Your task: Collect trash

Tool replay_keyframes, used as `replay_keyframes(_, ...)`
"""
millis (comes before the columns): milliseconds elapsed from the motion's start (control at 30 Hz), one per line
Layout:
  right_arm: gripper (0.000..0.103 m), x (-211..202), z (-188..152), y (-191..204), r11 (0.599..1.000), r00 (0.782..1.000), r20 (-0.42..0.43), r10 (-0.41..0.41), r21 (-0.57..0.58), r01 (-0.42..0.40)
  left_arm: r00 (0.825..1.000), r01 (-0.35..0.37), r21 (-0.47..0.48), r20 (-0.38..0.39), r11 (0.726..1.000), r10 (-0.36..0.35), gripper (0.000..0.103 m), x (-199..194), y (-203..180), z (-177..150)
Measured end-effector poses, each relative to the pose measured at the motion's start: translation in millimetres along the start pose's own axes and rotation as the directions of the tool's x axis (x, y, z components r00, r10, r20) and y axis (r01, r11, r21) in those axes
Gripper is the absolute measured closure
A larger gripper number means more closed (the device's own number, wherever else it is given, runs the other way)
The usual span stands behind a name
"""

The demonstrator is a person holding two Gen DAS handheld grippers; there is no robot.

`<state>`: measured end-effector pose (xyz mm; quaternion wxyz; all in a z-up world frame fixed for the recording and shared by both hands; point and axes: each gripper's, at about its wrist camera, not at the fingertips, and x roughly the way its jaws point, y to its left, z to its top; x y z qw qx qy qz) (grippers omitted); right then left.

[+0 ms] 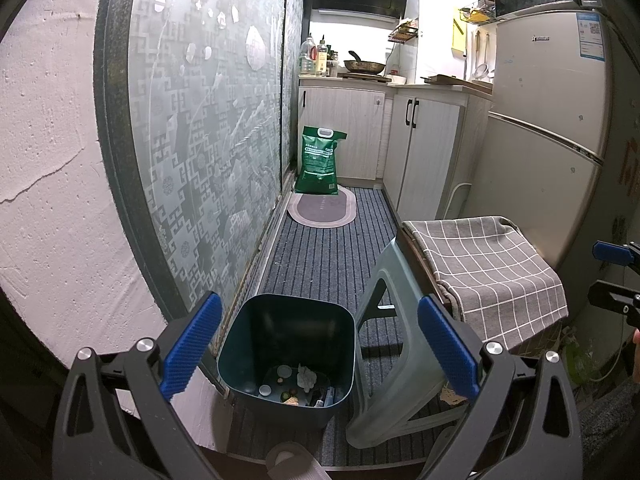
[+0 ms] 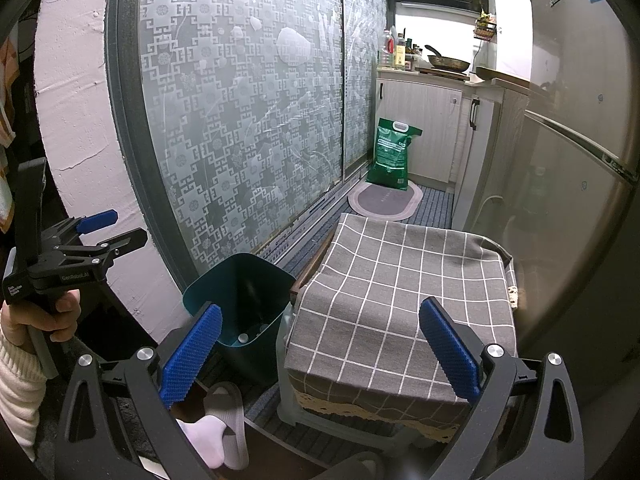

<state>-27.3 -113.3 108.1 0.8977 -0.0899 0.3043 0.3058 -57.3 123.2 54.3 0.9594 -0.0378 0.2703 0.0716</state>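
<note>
The dark teal square plastic trash bin stands on the striped grey carpet, beside the patterned frosted glass sliding door and touching a pale grey-green plastic stool draped with a grey checked cloth. Small scraps lie in its bottom: white round caps, a crumpled white tissue. The left gripper hangs above the bin with its blue-padded fingers spread wide and empty, the bin's mouth lying between them. The right gripper hovers over the cloth, fingers likewise apart and holding nothing, the bin just left of its left finger
</note>
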Motion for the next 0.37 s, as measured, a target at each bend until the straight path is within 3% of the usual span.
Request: replay_keyframes(367, 0.003, 0.4, 0.0, 1.4, 1.000, 1.000, 0.000, -0.001, 0.001, 0.001, 1.000, -0.010, 0.002, -0.003, 1.000, 0.010, 0.003, -1.7, -1.7, 3.1)
